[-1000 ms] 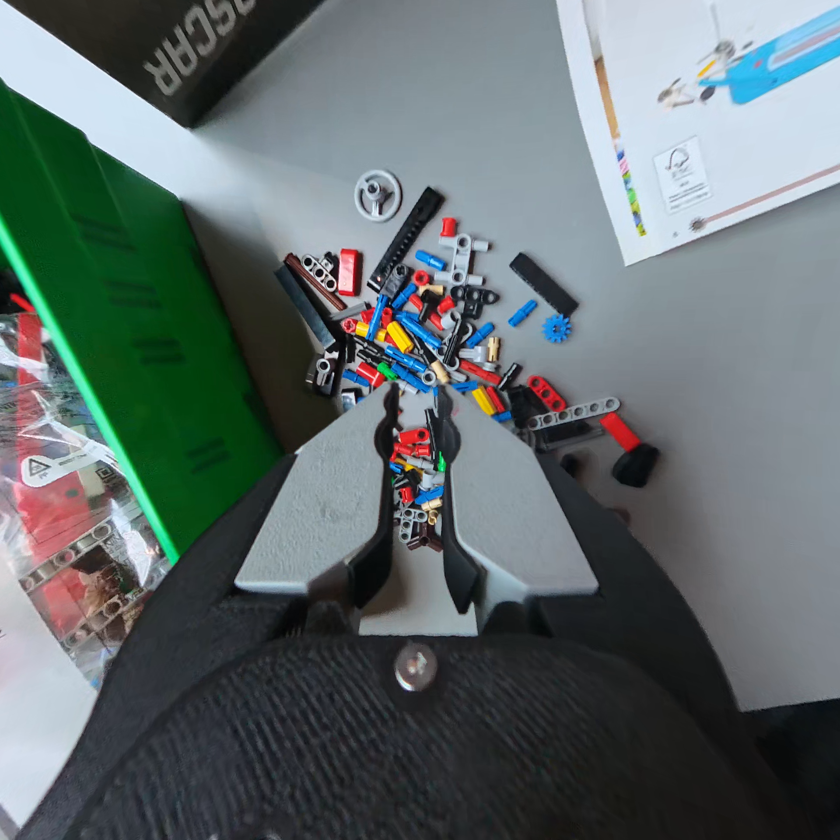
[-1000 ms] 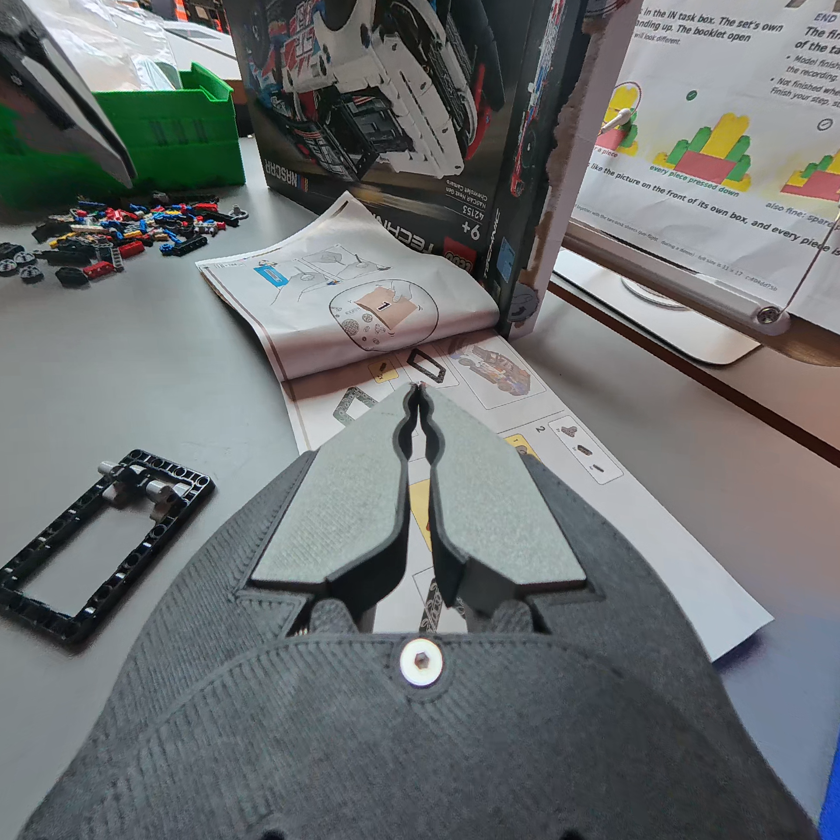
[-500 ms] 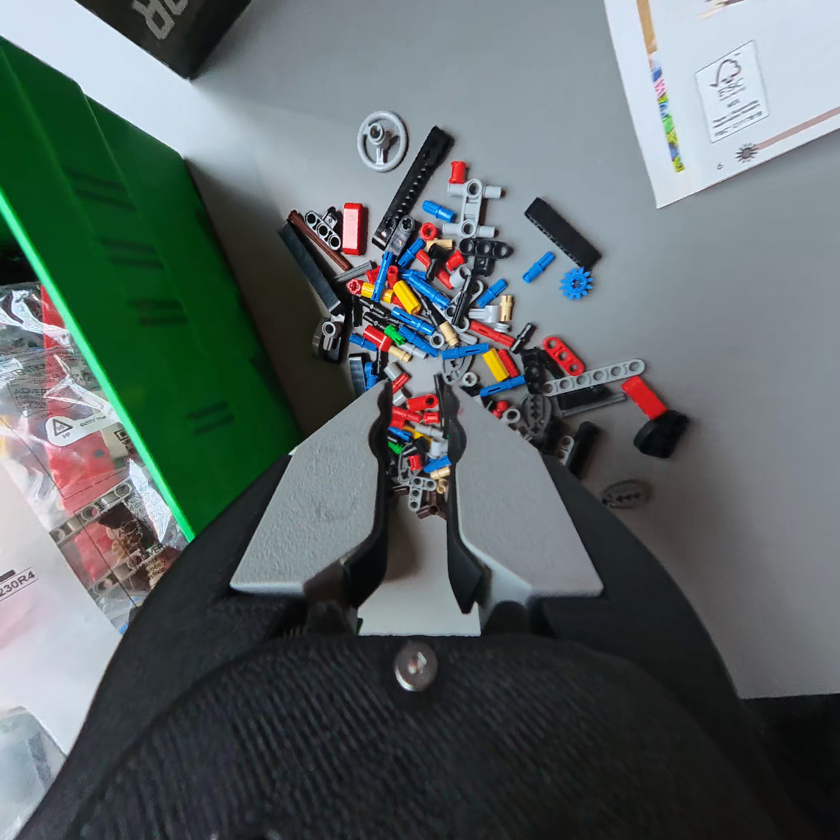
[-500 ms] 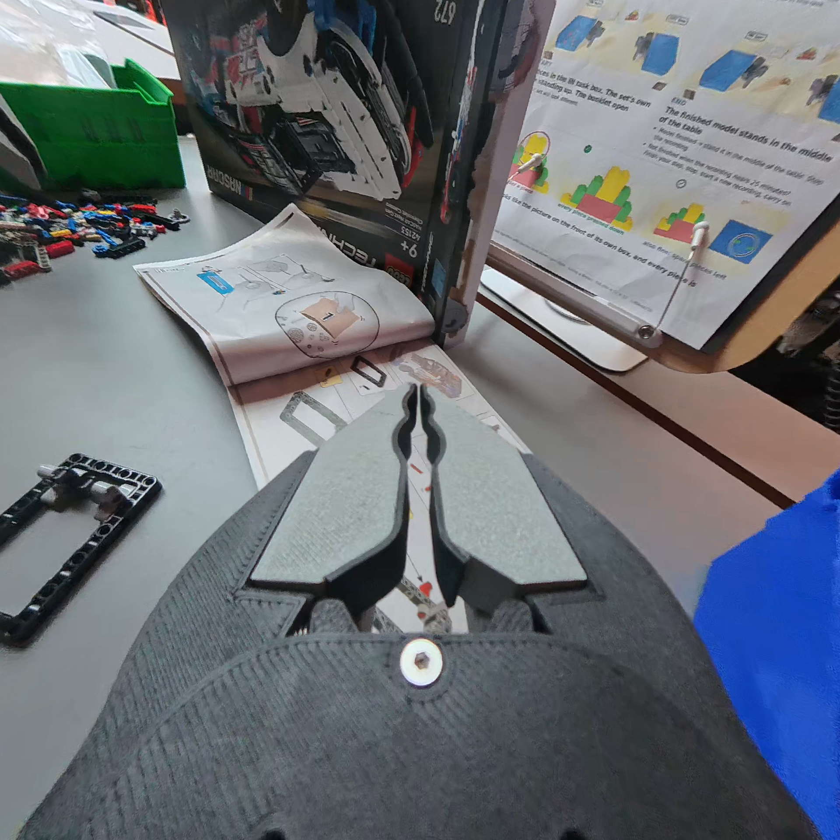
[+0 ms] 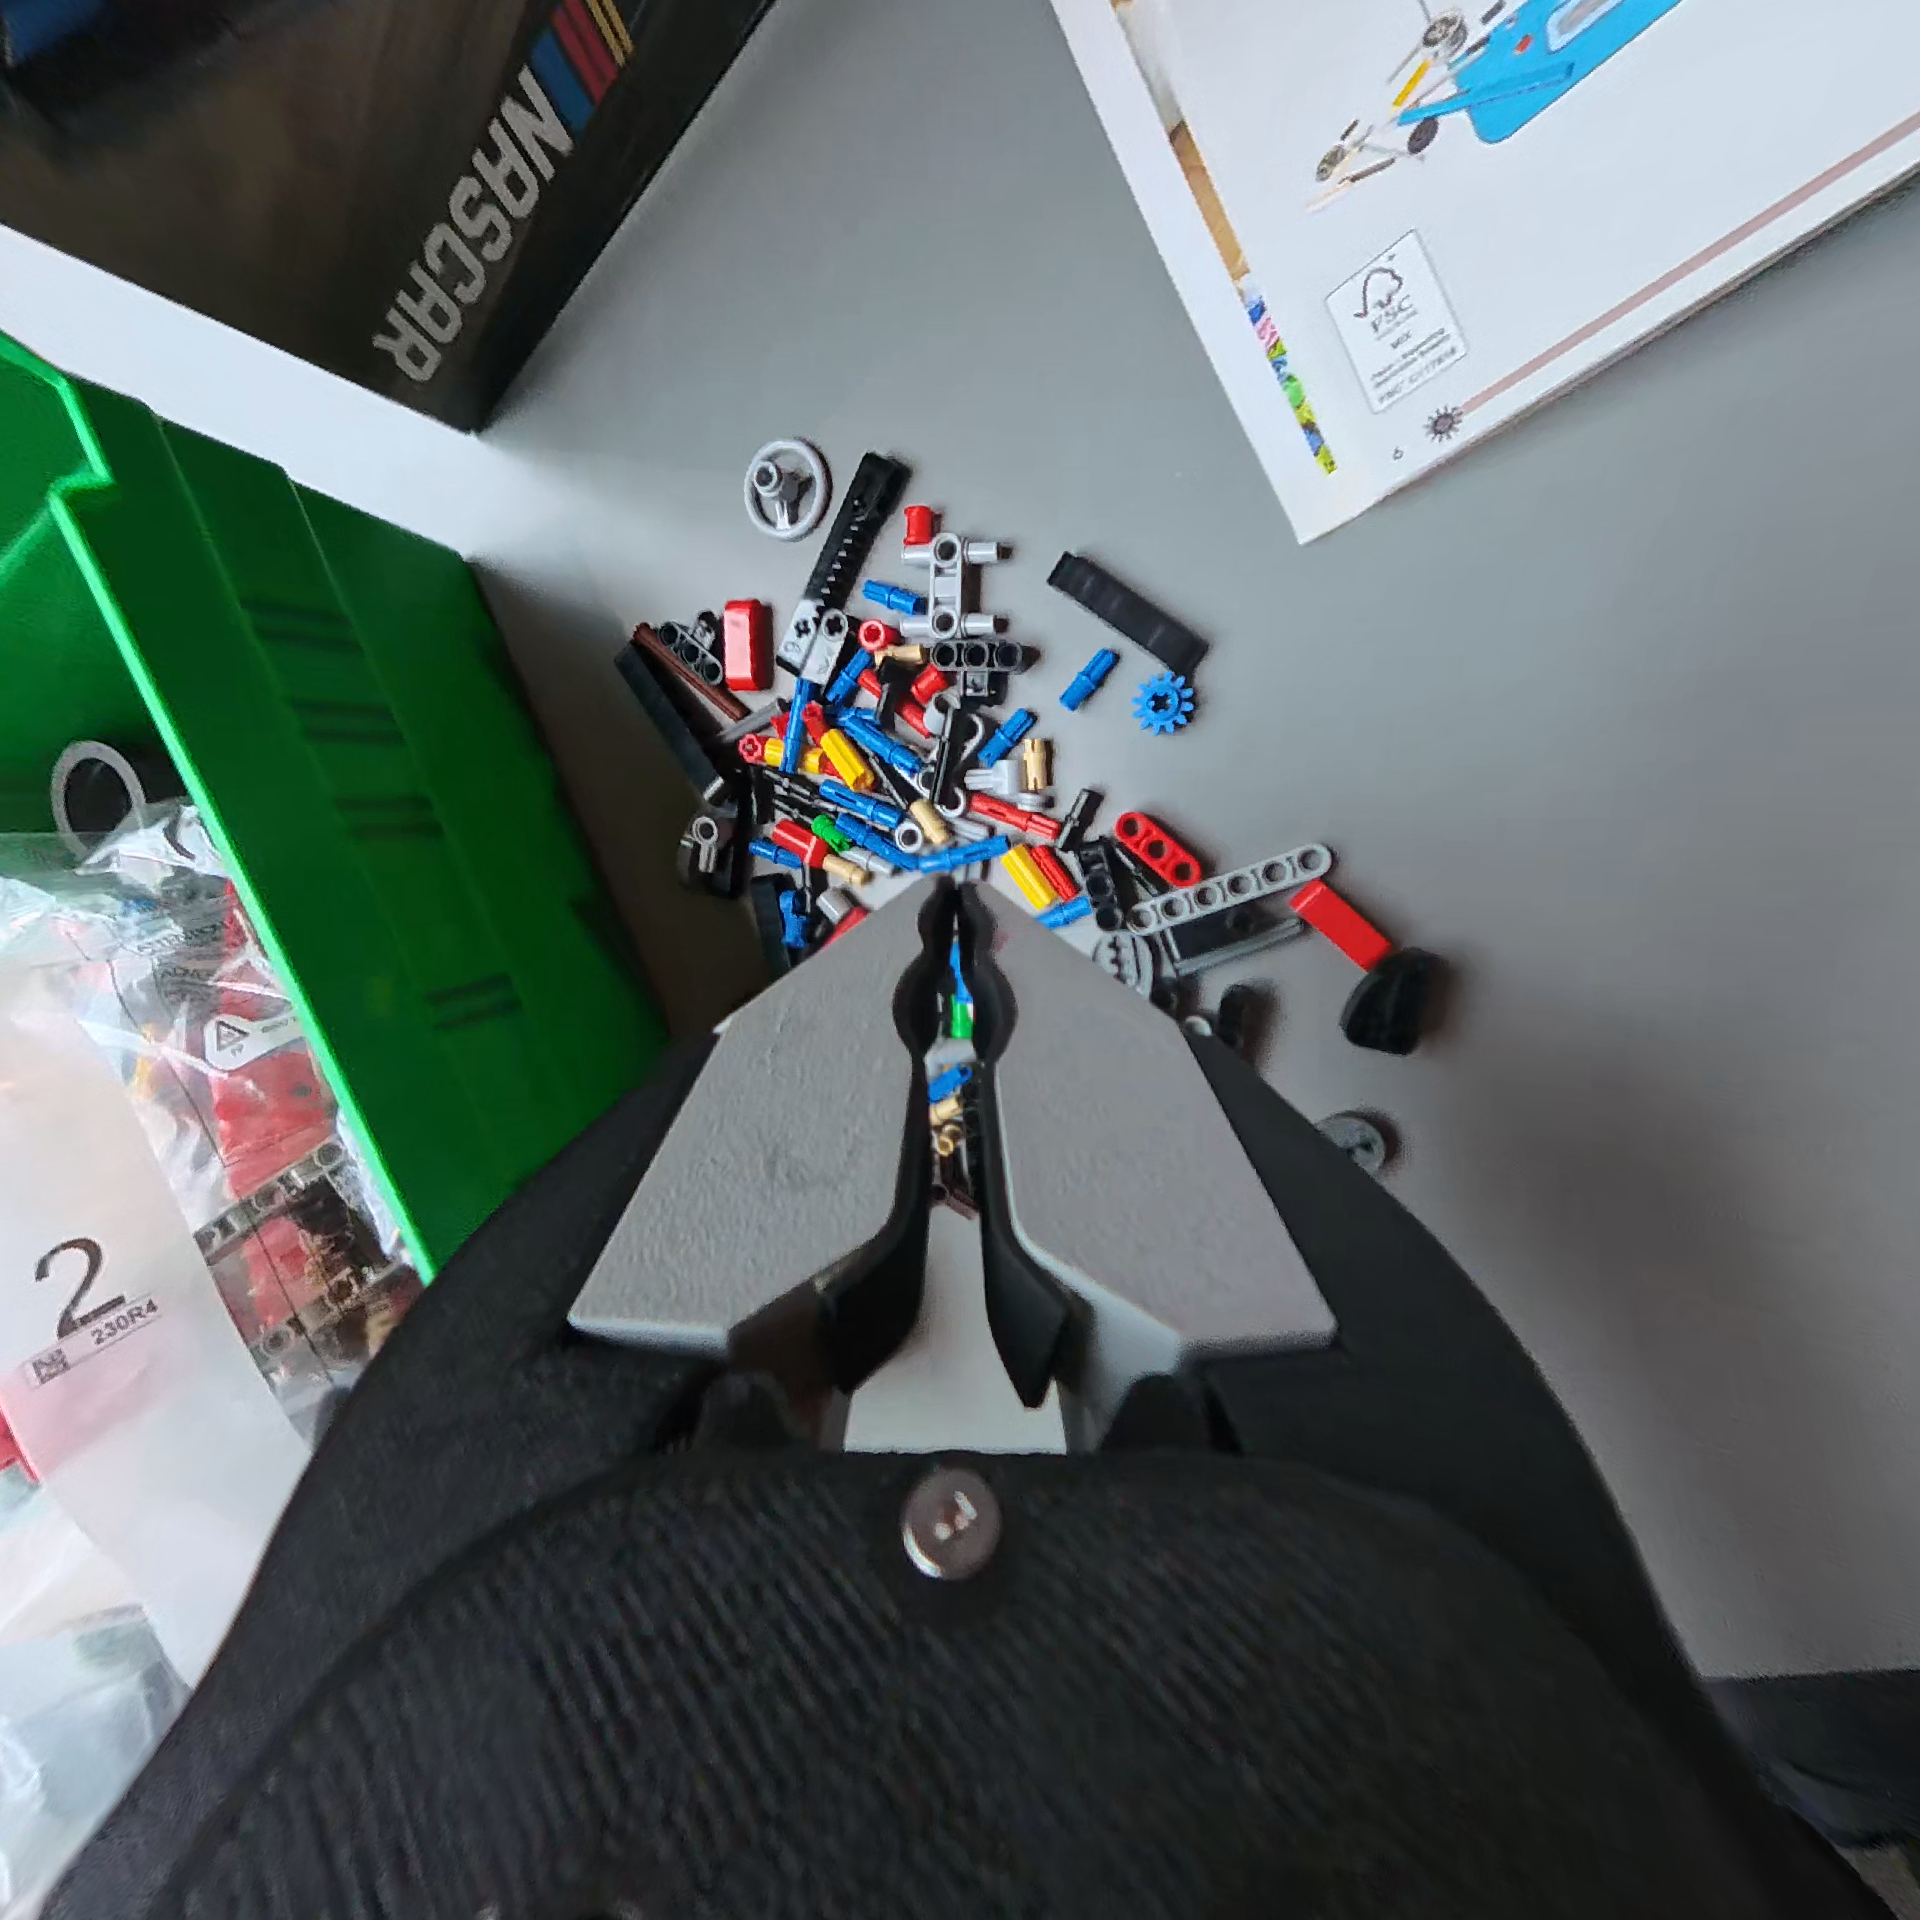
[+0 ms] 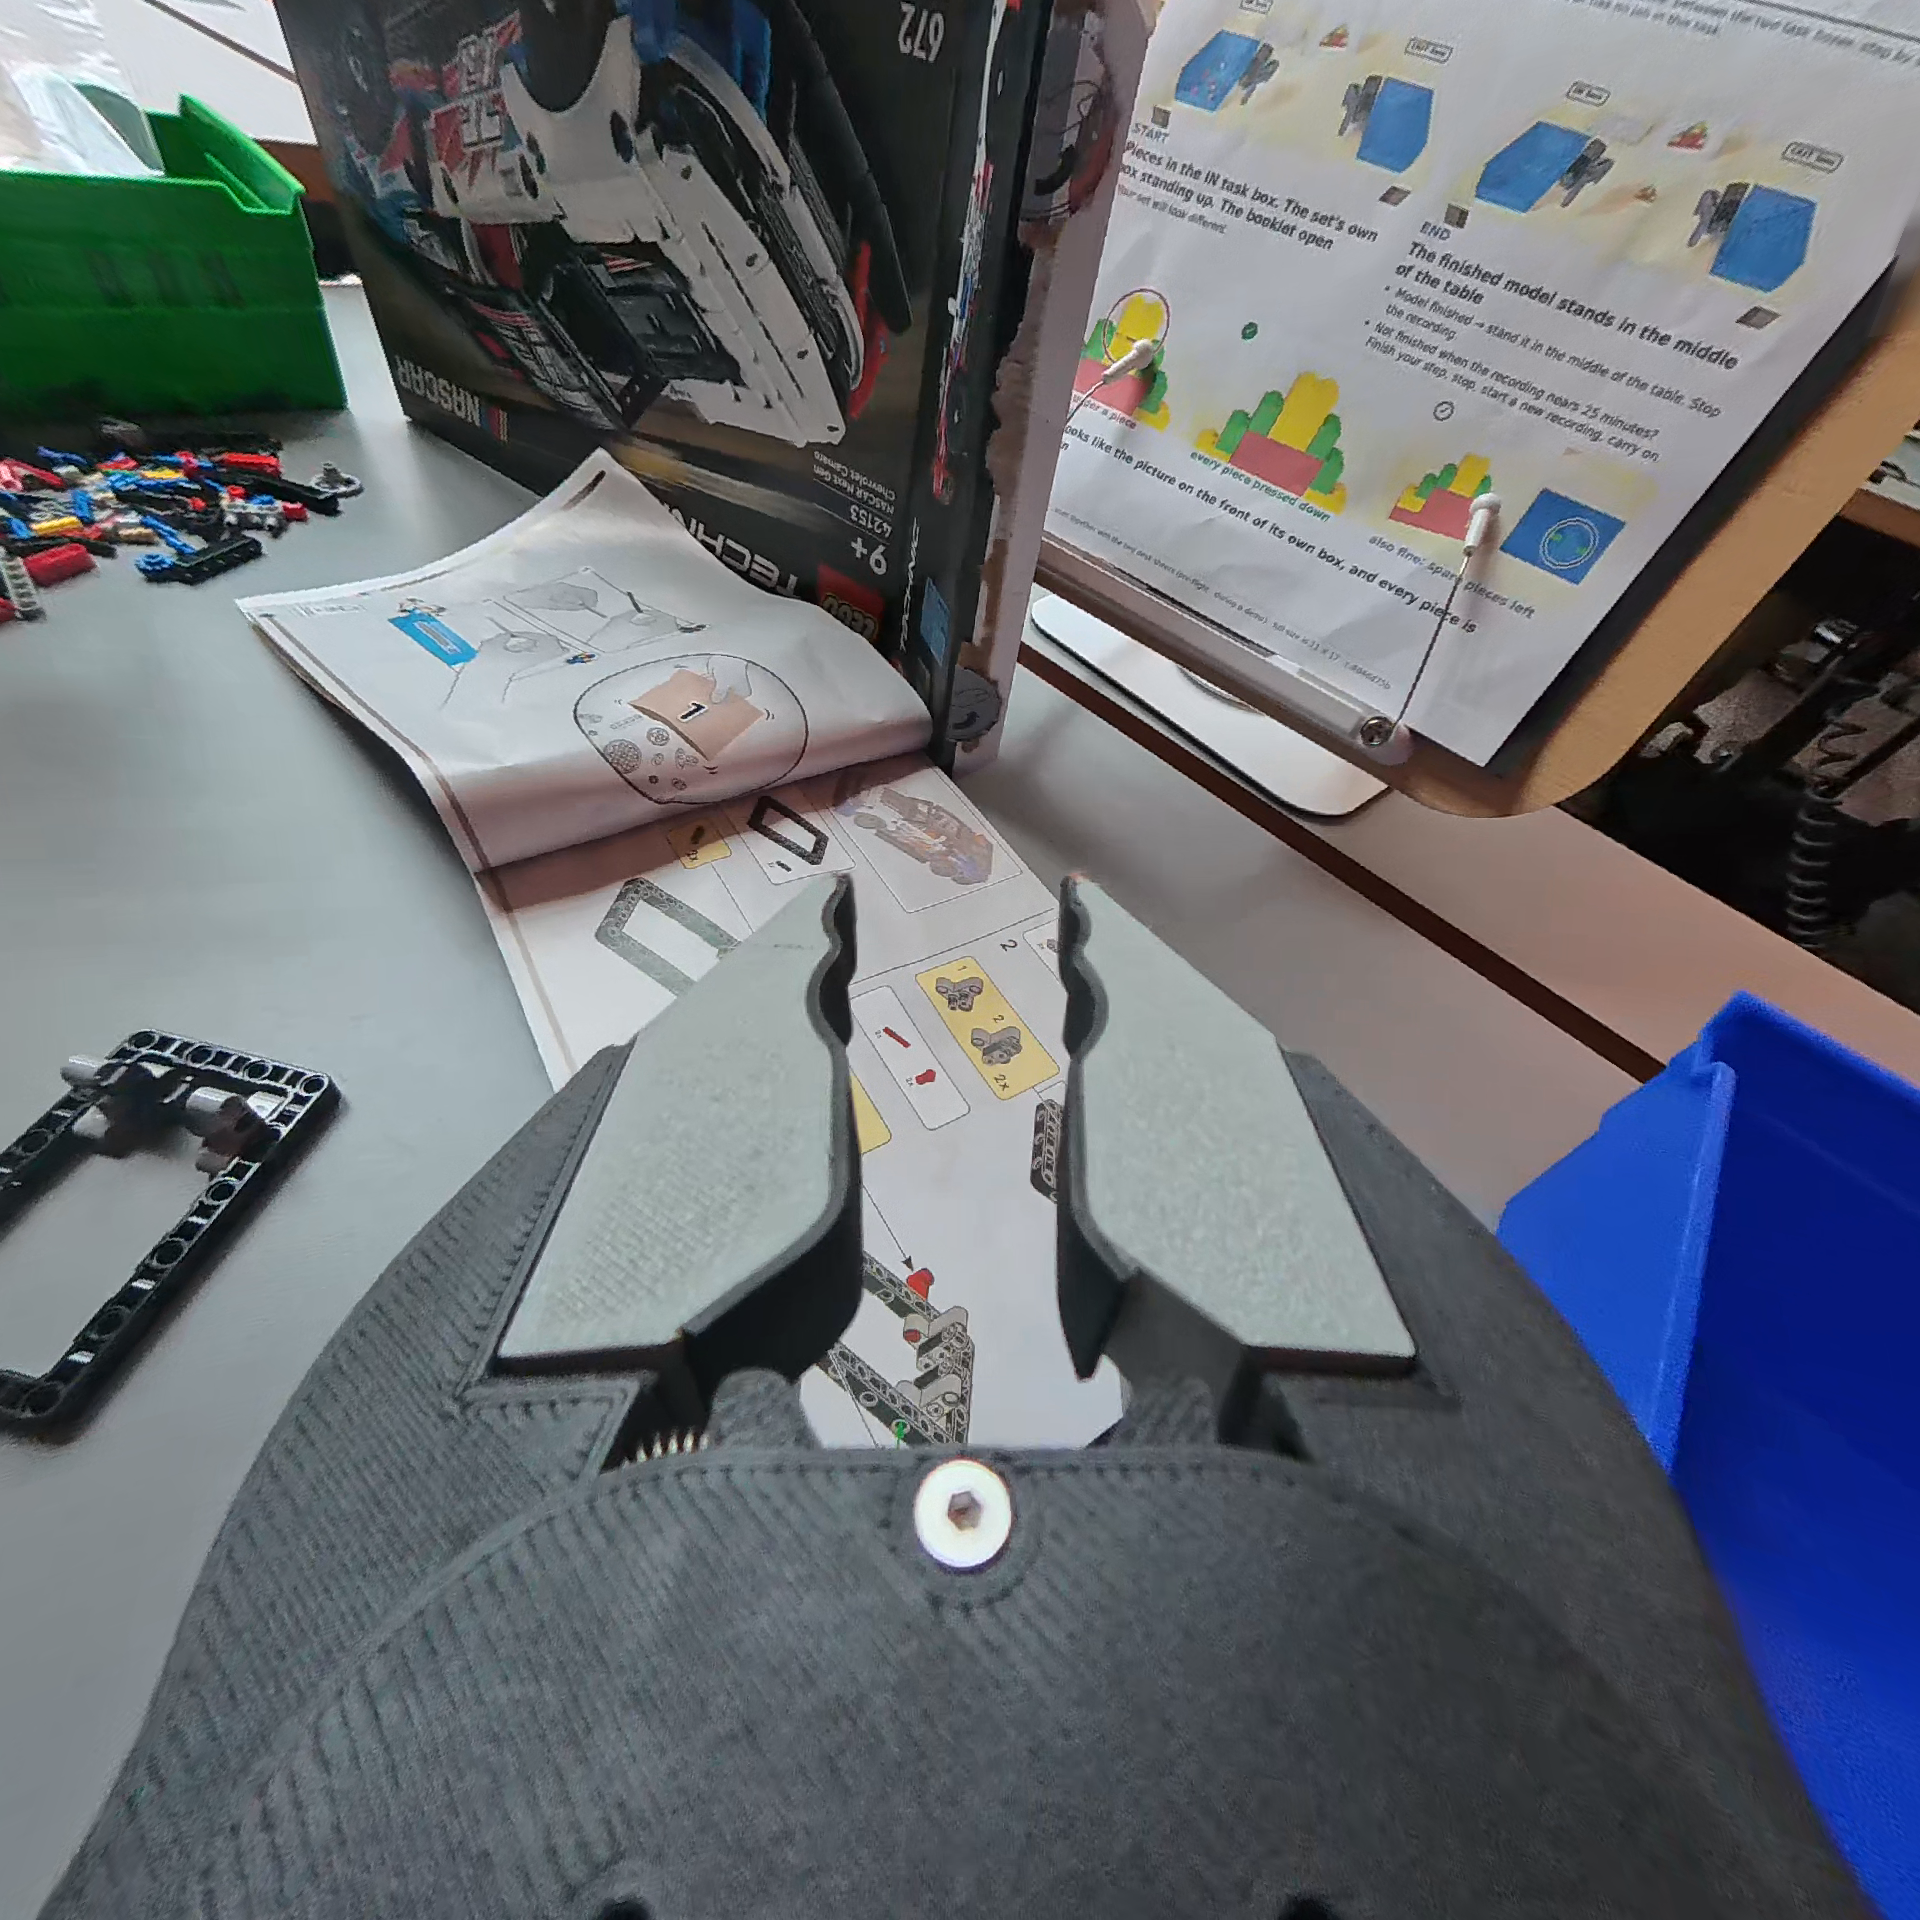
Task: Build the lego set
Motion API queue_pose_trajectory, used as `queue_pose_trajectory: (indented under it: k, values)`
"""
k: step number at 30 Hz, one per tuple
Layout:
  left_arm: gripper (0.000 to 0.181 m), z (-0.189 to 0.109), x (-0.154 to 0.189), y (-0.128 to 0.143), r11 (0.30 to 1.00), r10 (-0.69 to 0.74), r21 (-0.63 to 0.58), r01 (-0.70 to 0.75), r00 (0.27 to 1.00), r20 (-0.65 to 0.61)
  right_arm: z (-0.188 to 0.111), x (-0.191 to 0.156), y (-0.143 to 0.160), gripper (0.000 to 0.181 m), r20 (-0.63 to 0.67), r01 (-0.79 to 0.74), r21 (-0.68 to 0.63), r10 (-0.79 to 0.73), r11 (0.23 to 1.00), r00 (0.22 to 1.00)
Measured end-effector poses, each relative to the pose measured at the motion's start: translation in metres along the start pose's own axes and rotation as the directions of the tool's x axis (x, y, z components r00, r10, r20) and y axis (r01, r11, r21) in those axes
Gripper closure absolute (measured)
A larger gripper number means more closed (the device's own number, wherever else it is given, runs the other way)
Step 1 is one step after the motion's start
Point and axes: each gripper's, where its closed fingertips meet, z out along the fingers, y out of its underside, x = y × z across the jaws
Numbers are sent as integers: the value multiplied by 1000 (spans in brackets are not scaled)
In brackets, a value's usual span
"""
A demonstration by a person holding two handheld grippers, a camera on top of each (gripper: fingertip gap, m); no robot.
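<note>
A pile of small loose lego pieces (image 5: 904, 758) in blue, red, yellow, black and grey lies on the grey table; it also shows far left in the right wrist view (image 6: 135, 499). My left gripper (image 5: 956, 896) is over the near side of the pile, with its jaws closed tip to tip. I cannot see whether a small piece is pinched. My right gripper (image 6: 958, 899) is open and empty above the open instruction booklet (image 6: 727, 727). A black rectangular frame (image 6: 156, 1174) with grey pins in it lies on the table to its left.
A green bin (image 5: 312, 779) with bagged parts (image 5: 156, 1039) stands left of the pile. The set's box (image 6: 675, 260) stands behind the booklet. A printed sheet on a stand (image 6: 1455, 312) is at the right. A blue bin (image 6: 1766, 1299) is close on the right. Across from one pair of fingers to the other is roughly 50 cm.
My left gripper's jaws have closed over the near side of the pile. My right gripper has opened and swung right, so the blue bin shows more.
</note>
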Motion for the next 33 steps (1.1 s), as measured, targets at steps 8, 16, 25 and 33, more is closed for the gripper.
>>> queue_pose_trajectory:
  k: [8, 16, 25, 33]
  values:
    - [181, -11, -2, 25, 996, -84, -47, 81, 995, -52, 4, 3, 5, 150, -34, 42, -5, -42, 999, 999]
    - [181, -20, 3, 41, 991, -125, -65, 120, 988, -89, 7, -2, 8, 151, 10, -12, -1, 12, 1000, 1000]
    - [181, -8, 23, 47, 988, -129, -107, 112, 978, -167, 10, 0, 17, 158, 0, 0, -37, 0, 999, 1000]
    - [181, -16, -5, 35, 988, -132, -92, 122, 985, -111, 12, 0, 18, 158, 6, -3, -36, 3, 999, 1000]
